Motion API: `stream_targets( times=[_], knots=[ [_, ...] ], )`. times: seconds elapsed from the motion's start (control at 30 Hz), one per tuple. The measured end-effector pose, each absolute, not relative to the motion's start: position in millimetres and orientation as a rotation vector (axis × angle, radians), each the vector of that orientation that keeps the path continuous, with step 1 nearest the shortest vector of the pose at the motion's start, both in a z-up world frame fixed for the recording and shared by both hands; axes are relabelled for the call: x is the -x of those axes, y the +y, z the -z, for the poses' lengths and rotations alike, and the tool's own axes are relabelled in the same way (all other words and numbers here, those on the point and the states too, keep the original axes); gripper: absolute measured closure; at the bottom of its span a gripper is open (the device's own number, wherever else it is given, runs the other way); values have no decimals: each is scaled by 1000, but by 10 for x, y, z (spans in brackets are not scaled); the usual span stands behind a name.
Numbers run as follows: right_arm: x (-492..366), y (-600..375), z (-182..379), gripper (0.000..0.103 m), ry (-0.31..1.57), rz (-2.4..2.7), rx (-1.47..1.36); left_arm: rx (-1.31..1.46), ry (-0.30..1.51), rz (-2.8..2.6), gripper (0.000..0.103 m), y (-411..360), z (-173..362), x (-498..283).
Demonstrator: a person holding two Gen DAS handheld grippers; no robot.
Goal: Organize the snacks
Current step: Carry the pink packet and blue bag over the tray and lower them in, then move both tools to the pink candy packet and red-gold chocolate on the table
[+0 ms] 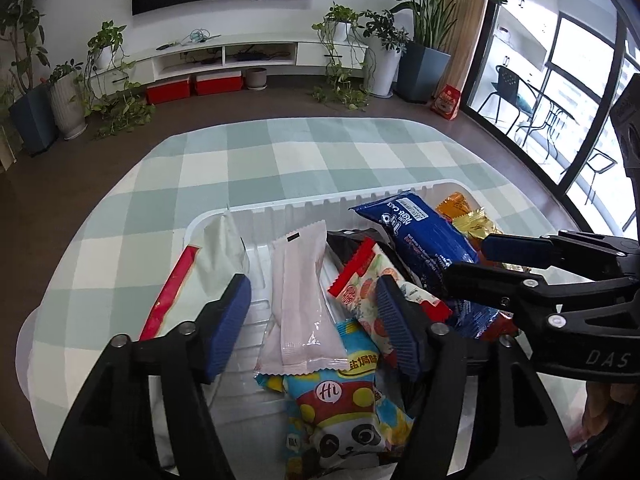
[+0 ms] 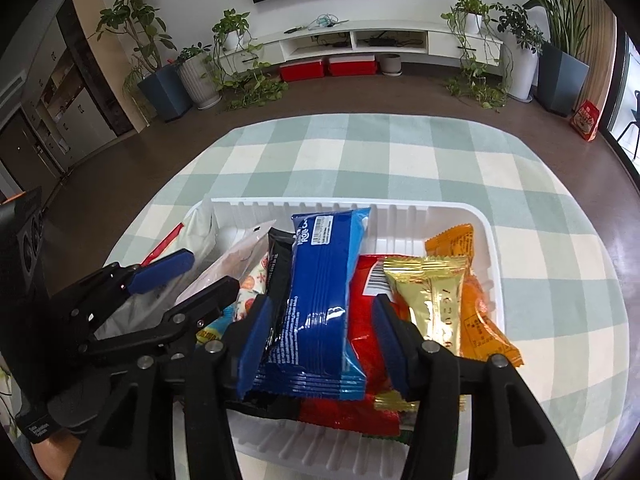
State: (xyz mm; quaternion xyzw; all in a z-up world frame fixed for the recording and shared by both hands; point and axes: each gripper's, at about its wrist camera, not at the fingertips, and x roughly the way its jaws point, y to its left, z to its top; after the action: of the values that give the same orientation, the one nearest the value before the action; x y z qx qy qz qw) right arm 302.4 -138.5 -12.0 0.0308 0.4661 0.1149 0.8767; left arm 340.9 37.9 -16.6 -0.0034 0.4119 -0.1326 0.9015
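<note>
a white ribbed plastic tray (image 2: 494, 264) is set on a bench covered by a green and white checked cloth (image 2: 400, 152), and the snacks are gathered inside it. in the right wrist view the right tool (image 2: 320, 340) is held low over the tray with its blue-padded fingers (image 2: 254, 340) spread wide, and a blue roll cake packet (image 2: 324, 296) lies between them without being clamped; whether the left pad touches the packet's edge cannot be told. beside that packet a red wrapper (image 2: 366, 340) is seen, then a gold foil packet (image 2: 428, 300) and an orange packet (image 2: 476, 312) against the tray's right wall, while a black packet (image 2: 278, 276) is tucked under the blue one's left side. in the left wrist view the left tool (image 1: 312, 320) is likewise spread wide, above the tray's left part, with nothing gripped; a pale pink sealed sachet (image 1: 298, 304) lies between its fingers, resting partly on a light blue packet printed with a panda (image 1: 344, 412). a packet with a red serrated edge and fruit print (image 1: 368, 284) is found just beside the right pad. a slim red stick packet (image 1: 172, 288) and a pale green-white pouch (image 1: 220, 248) are placed at the tray's left wall, the pouch leaning on the rim. the two tools are held near each other, side by side, over the tray.
</note>
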Motion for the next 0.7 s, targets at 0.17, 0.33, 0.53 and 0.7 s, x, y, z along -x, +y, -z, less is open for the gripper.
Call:
stream_targets(
  times=[0.17,0.33,0.53,0.7],
  knots=[
    [-2780,-1508,-101,30,916,-254,-80,-14,795,260,14,354,-35,-3220],
    [-2442,-1634,-292,24,867,-275,-90,-59,739,255,7,270,-246,-2900],
    [-1918,-1806,-459,20,824,-283,-120,-79,725,283,5,131,-377,-2467],
    [-1448,-1965,-499,19,807,-274,-154,-94,726,318,5,-17,-416,-2145]
  ],
)
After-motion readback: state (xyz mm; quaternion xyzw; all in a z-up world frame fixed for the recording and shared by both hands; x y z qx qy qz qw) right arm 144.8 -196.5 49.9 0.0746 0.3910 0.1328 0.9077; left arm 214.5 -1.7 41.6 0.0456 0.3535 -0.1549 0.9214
